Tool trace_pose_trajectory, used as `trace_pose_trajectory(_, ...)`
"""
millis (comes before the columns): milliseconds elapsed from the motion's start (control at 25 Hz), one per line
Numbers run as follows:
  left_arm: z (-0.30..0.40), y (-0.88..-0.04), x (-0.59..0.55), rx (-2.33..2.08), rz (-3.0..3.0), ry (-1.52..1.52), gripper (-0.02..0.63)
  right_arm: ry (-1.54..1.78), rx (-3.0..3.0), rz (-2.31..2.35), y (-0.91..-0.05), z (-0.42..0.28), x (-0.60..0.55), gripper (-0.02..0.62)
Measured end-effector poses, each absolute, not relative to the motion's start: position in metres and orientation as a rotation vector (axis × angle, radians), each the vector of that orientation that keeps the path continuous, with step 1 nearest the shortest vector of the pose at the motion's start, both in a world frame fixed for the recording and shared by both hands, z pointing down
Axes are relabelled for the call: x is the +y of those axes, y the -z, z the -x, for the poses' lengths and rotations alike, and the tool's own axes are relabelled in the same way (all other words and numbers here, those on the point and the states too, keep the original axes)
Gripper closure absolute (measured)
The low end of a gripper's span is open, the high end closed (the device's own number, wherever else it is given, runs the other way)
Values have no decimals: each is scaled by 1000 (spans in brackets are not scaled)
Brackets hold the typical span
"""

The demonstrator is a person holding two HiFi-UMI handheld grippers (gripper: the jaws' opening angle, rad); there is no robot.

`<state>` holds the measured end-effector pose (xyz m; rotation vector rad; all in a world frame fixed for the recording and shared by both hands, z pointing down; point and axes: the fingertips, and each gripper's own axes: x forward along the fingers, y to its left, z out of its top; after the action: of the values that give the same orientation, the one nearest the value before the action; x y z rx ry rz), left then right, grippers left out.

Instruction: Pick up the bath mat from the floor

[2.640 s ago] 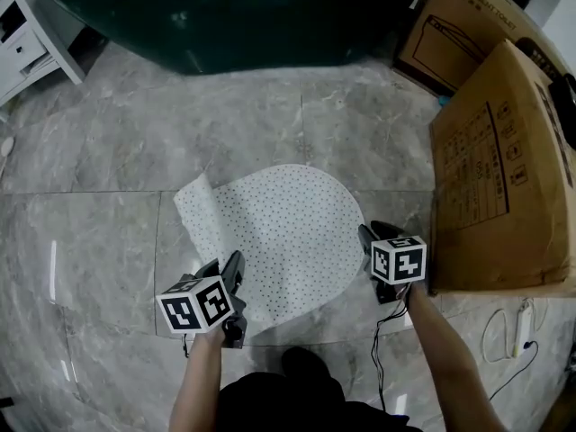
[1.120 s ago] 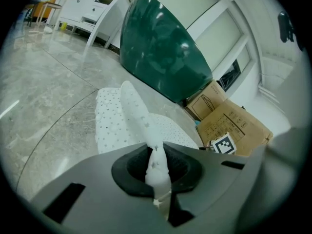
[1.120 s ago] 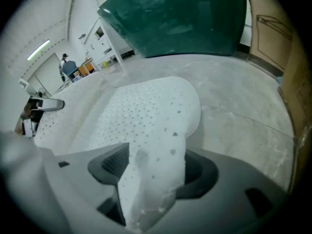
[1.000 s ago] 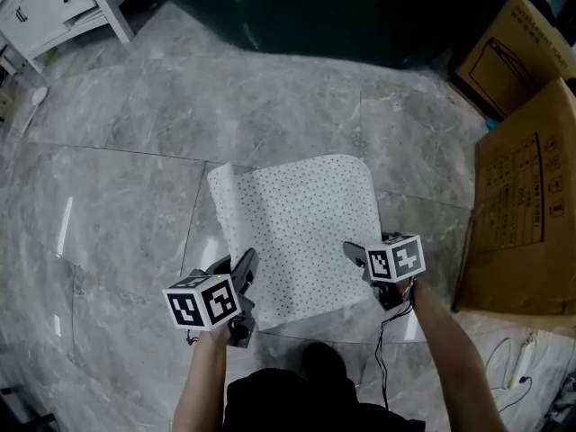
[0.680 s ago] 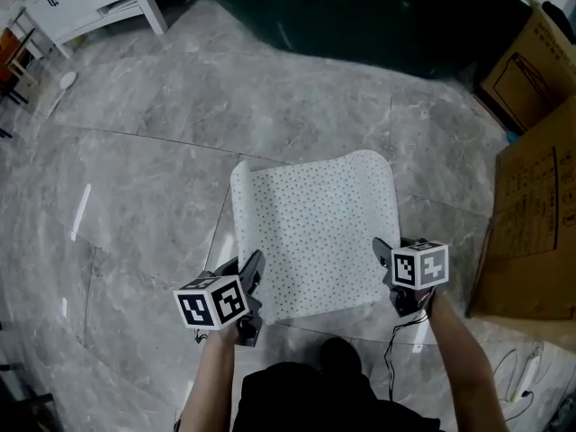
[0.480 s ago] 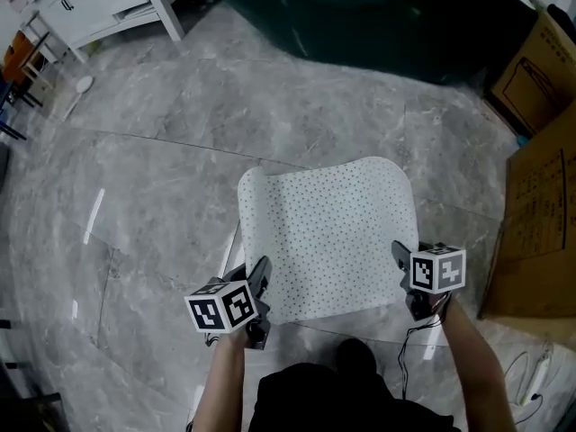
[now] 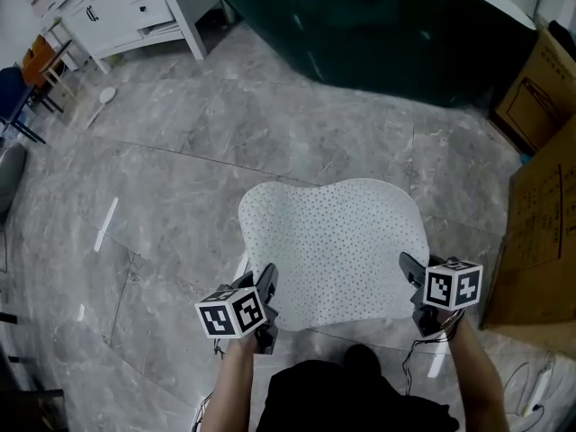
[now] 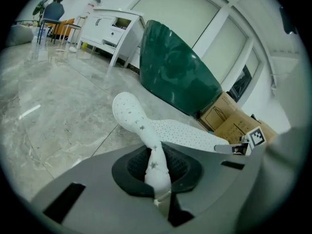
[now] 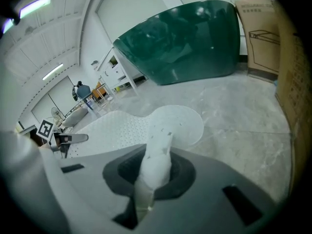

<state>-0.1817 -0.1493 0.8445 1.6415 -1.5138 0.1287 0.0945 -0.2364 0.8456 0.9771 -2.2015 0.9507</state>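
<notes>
The white dotted bath mat point(image 7: 333, 246) hangs spread between my two grippers, its far part drooping toward the grey floor. My left gripper point(image 7: 267, 282) is shut on the mat's near left corner; in the left gripper view the mat point(image 8: 134, 116) runs up out of the pinched jaws of the left gripper point(image 8: 158, 177). My right gripper point(image 7: 409, 270) is shut on the near right corner, and the right gripper view shows a bunched fold of the mat point(image 9: 161, 130) clamped in the right gripper point(image 9: 152, 172). The two grippers stand about a mat's width apart.
A dark green bathtub point(image 7: 360, 25) fills the far side. Cardboard boxes point(image 7: 544, 214) stand at the right, close to my right gripper. A white cabinet point(image 7: 135, 7) and chairs point(image 7: 27, 79) are at the far left. A power strip point(image 7: 540, 387) lies on the marble floor point(image 7: 162, 196).
The mat's near edge has come up with both grippers and its curled left corner has flattened out. The right gripper, beside the edge before, now grips it. The view has swung leftward.
</notes>
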Motion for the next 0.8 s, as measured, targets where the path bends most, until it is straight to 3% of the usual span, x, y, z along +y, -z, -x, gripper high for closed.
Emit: trace_pose_trajectory(800,169,-702,-137,-1611,-1628,-132,588,-1030,-2278,-938,-706,-88,-232,569)
